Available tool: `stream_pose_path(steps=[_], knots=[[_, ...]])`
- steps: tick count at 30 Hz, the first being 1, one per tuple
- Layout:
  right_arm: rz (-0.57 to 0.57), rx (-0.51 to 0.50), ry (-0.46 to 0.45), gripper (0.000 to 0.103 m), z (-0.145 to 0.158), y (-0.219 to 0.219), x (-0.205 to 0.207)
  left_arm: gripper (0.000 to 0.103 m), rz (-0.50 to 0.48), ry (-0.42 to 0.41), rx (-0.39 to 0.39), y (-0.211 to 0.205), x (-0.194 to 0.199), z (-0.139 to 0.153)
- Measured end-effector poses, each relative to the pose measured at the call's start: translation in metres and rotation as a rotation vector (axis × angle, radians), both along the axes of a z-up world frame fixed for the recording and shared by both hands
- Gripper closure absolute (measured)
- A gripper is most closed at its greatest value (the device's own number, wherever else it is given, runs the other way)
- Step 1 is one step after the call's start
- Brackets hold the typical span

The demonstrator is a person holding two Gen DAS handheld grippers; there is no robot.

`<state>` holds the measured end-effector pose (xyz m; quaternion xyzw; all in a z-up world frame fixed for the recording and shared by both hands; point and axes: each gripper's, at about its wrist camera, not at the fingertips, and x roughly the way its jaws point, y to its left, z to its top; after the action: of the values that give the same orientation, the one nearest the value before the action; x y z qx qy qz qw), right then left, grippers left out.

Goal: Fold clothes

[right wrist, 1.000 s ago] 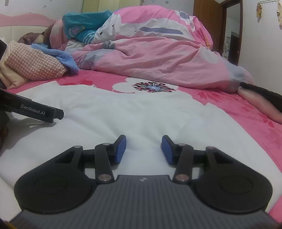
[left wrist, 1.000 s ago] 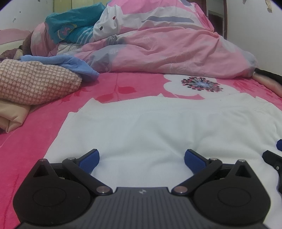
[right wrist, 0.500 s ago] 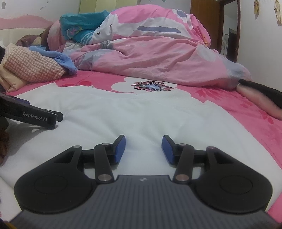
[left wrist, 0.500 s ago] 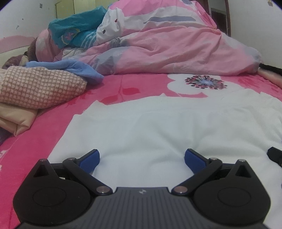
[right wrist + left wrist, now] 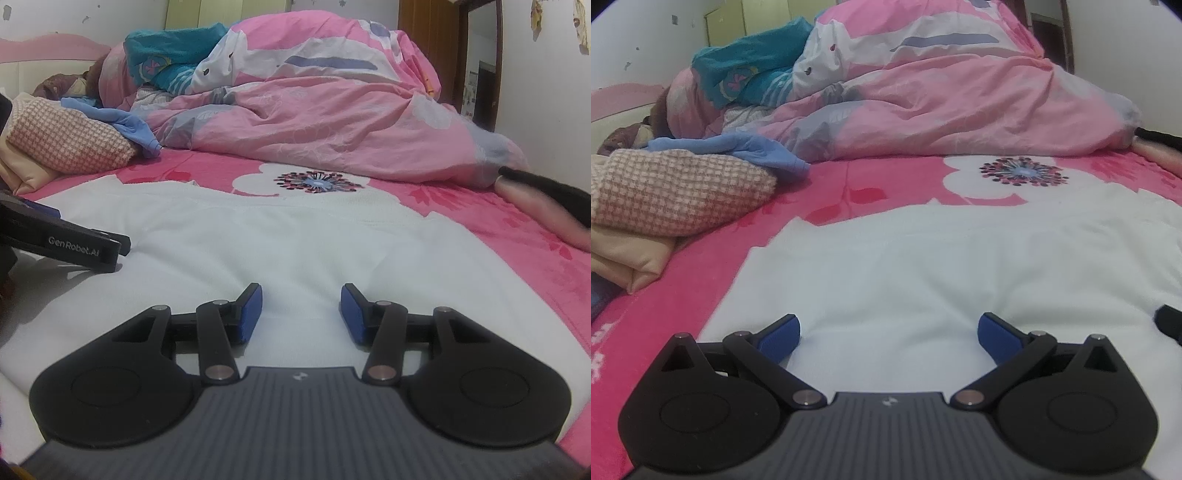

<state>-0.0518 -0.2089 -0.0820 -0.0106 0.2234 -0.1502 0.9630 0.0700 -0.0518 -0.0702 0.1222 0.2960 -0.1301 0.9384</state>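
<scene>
Left wrist: I see left gripper [image 5: 888, 332] spread wide, low over white garment [image 5: 942, 266] lying flat ahead. Right wrist: right gripper [image 5: 301, 314] part-open, empty, garment under it. Probably lining up an edge pinch; fold stage unclear.

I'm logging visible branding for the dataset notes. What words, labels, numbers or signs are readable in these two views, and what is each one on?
"GenRobot.AI": white lettering on the side of the left gripper, seen in the right wrist view.
Small white logo mark, no letters, on the body of each gripper.
Pale markings on the pink bedsheet at the left edge of the left wrist view: too blurred to read.
</scene>
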Motion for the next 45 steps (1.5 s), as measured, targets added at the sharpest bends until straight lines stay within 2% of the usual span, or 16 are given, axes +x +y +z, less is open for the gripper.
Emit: stream_pose_path(steps=[4,7,10,11,14,17,20,21,23,26,29,32,35,41,45], knots=[[-0.016,-0.111,-0.057,0.049,0.003,0.016,-0.012,0.001,0.006,-0.005,-0.009,0.002,-0.005,0.004],[0.021,-0.129,-0.110,0.050,0.007,0.025,-0.021,0.001,0.010,-0.008,-0.016,0.004,-0.008,0.008],[0.020,-0.037,-0.119,0.057,0.009,0.013,-0.024,0.006,0.015,-0.012,-0.023,0.006,-0.011,0.011],[0.010,-0.006,-0.124,0.063,0.009,0.007,-0.027,0.009,0.016,-0.013,-0.025,0.006,-0.012,0.012],[-0.106,0.090,-0.152,0.070,0.006,-0.030,-0.045,0.013,0.022,-0.014,-0.033,0.009,-0.015,0.015],[-0.223,0.185,-0.180,0.082,0.003,-0.066,-0.063,0.013,0.032,0.008,-0.054,0.019,-0.011,0.007],[-0.340,0.281,-0.208,0.083,-0.001,-0.103,-0.081,0.013,0.034,-0.001,-0.049,0.022,-0.013,0.008],[-0.372,0.314,-0.221,0.092,-0.002,-0.114,-0.087,0.013,0.038,-0.003,-0.050,0.023,-0.013,0.009],[-0.397,0.375,-0.269,0.093,-0.002,-0.124,-0.101,0.014,0.049,-0.014,-0.056,0.027,-0.014,0.013],[-0.358,0.321,-0.328,0.090,0.004,-0.110,-0.107,0.014,0.036,-0.041,-0.067,0.034,-0.025,0.020],[-0.212,0.238,-0.342,0.090,0.010,-0.083,-0.097,0.014,0.005,-0.066,-0.049,0.038,-0.038,0.024],[-0.142,0.158,-0.276,0.091,0.008,-0.065,-0.084,0.013,-0.002,-0.028,-0.017,0.044,-0.039,0.010],[-0.125,0.128,-0.214,0.091,0.004,-0.061,-0.075,0.012,-0.004,-0.002,-0.113,0.061,-0.036,0.003],[-0.093,0.069,-0.094,0.092,-0.004,-0.053,-0.057,0.013,-0.029,-0.023,-0.085,0.064,-0.045,0.006],[-0.100,0.058,-0.090,0.092,-0.003,-0.049,-0.060,0.013,-0.061,-0.030,-0.103,0.073,-0.050,0.007]])
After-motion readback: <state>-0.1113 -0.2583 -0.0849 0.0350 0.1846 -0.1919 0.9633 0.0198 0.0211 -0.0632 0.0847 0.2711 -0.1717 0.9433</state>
